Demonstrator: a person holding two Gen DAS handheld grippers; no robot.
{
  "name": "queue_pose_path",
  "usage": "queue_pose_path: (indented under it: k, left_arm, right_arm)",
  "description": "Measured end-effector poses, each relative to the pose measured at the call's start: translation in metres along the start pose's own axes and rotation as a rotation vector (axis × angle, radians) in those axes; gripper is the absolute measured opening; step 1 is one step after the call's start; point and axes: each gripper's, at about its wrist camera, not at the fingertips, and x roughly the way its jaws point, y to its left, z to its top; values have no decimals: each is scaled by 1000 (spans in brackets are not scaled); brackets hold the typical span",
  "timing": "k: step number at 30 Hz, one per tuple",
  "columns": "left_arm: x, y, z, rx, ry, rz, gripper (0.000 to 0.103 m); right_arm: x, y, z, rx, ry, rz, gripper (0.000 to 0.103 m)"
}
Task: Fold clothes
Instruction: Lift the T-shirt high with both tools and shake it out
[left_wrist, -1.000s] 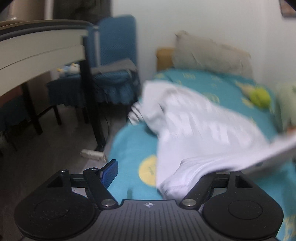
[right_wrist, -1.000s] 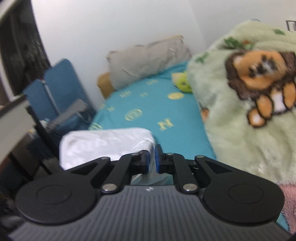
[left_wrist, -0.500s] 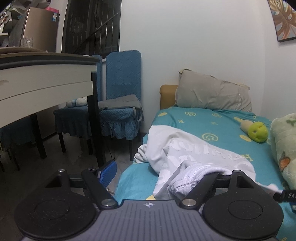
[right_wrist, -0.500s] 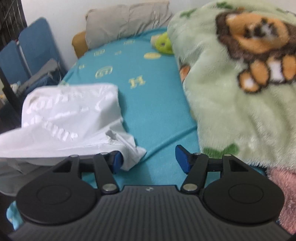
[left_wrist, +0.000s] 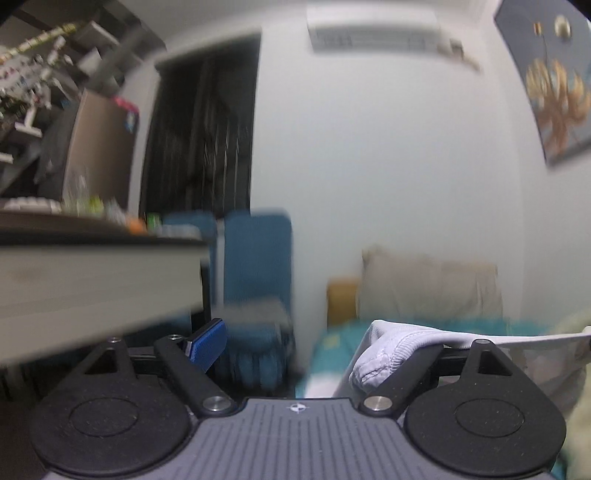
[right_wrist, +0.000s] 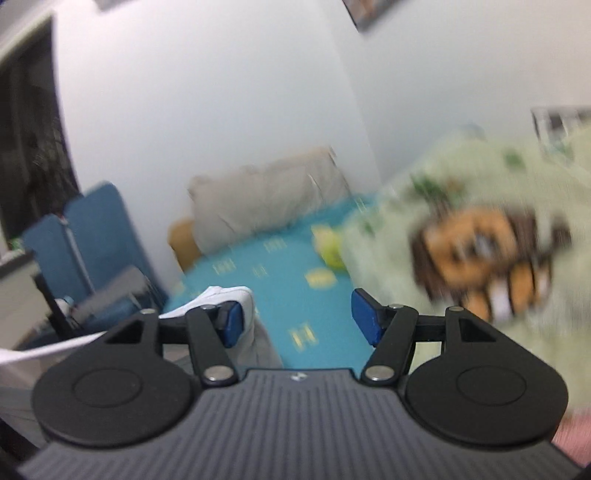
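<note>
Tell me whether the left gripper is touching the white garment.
Touching. The left wrist view shows the white garment draped over one finger of the open left gripper.

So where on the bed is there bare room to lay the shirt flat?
Bare teal sheet lies between the white shirt and the green blanket, running up to the pillow. The blanket crowds the right side.

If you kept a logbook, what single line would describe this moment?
left tongs: open, white garment draped over one finger | right tongs: open, garment beside | bed: below | fold: unfinished
</note>
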Motion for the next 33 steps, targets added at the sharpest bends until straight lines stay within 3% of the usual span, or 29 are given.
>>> queue_pose_path:
  k: [6,14,18,22,27,29,33]
  left_arm:
    - [-21,21,106,-90,-115,16,87]
    - [-104,42,273,-102,-291,0,88]
    - [-159,51,341,-115,-335,-15,88]
    - [-213,53,396,-122,-369,-45,90]
    - [-229,47,424,-98,-312,-84,90]
    - [-221,42,421,-86,-273,-94,90]
    - [-162,34,383,-70,-173,-97,90]
  right_arm:
    - [-47,49,110,-44,-157,120,64]
    - [-157,87,254,-32,-295,245,64]
    - [-230,97,306,-63,-375,268,64]
    - [-292,95,334,-95,-461,266,64]
    - [-316,83,348,-109,-467,255,64]
    - [-305,79,346,-103,-431,253,64]
    - [-261,69,328,-98,-335,235,64]
